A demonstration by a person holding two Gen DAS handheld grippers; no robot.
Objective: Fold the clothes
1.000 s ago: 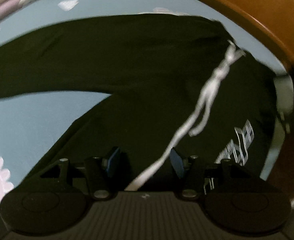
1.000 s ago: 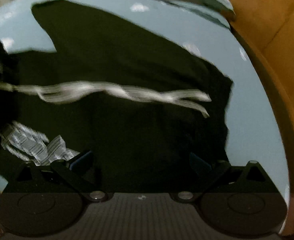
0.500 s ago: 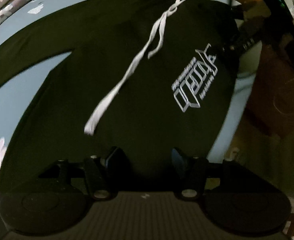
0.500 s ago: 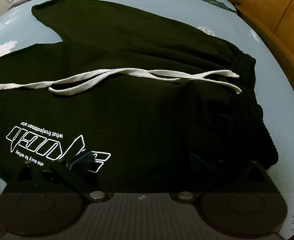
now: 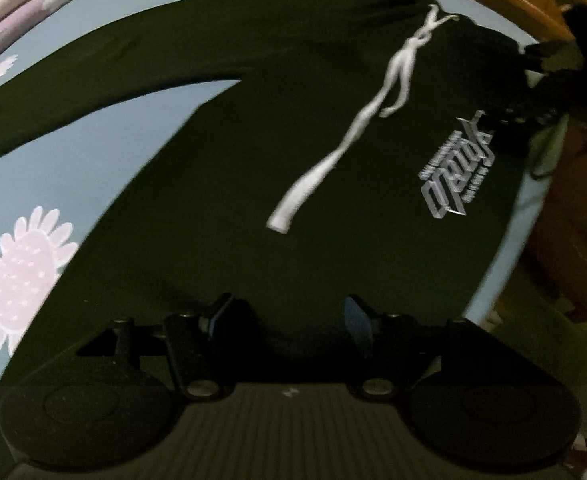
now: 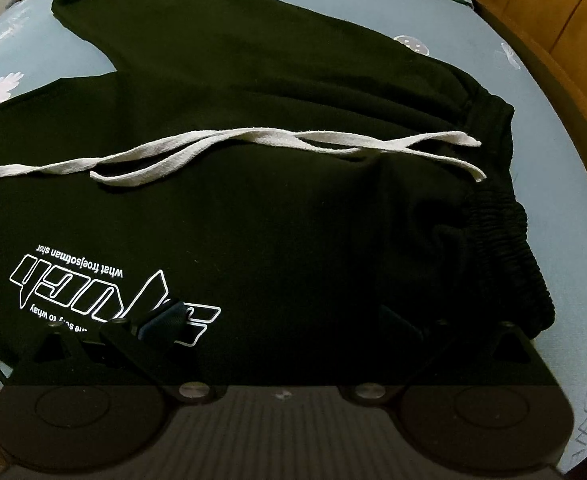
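Black pants lie flat on my blue flowered sheet, white drawstring trailing across them toward the legs. My left gripper and right gripper both hover over the cloth, jaws apart, grasping nothing. A wooden bed frame borders the sheet.

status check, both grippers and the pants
Left gripper open, right gripper open, both empty. Black drawstring sweatpants flat, unfolded. White cotton drawstring loose on top.

Two close, steeply downward wrist views, both over black trousers
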